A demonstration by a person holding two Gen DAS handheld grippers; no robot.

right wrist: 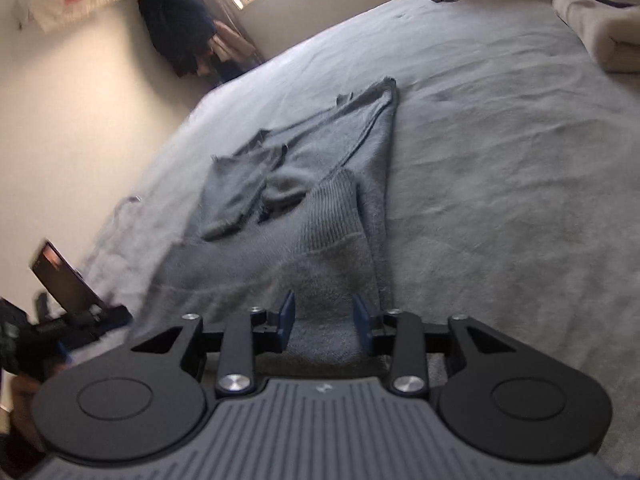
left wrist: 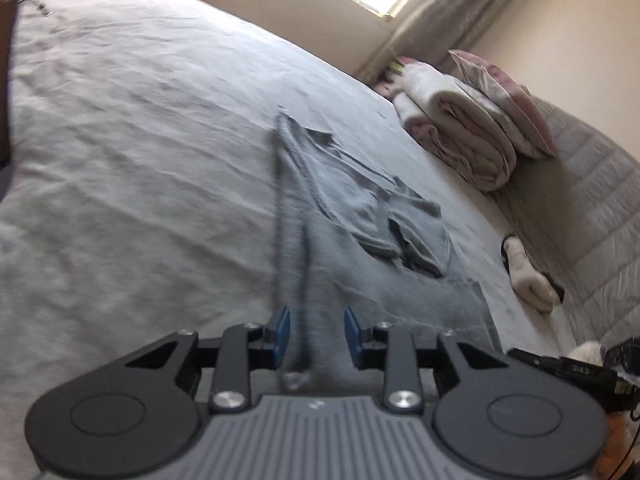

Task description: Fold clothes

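Grey bed sheet [left wrist: 120, 160] with a grey sweater [left wrist: 360, 200] spread on it.
Left hand-held gripper [left wrist: 316, 334] and right hand-held gripper [right wrist: 324, 320] both stand open, sweater cloth between their blue fingers, not pinched.

- Grey sweater [right wrist: 340, 216]: soft knit cloth, ribbed band, fuzzy matt nap.
- Bedsheet [left wrist: 140, 160]: matt woven cloth, creased.
- Left gripper [left wrist: 316, 336]: matt black plastic, blue pads [left wrist: 283, 326], shiny metal screws.
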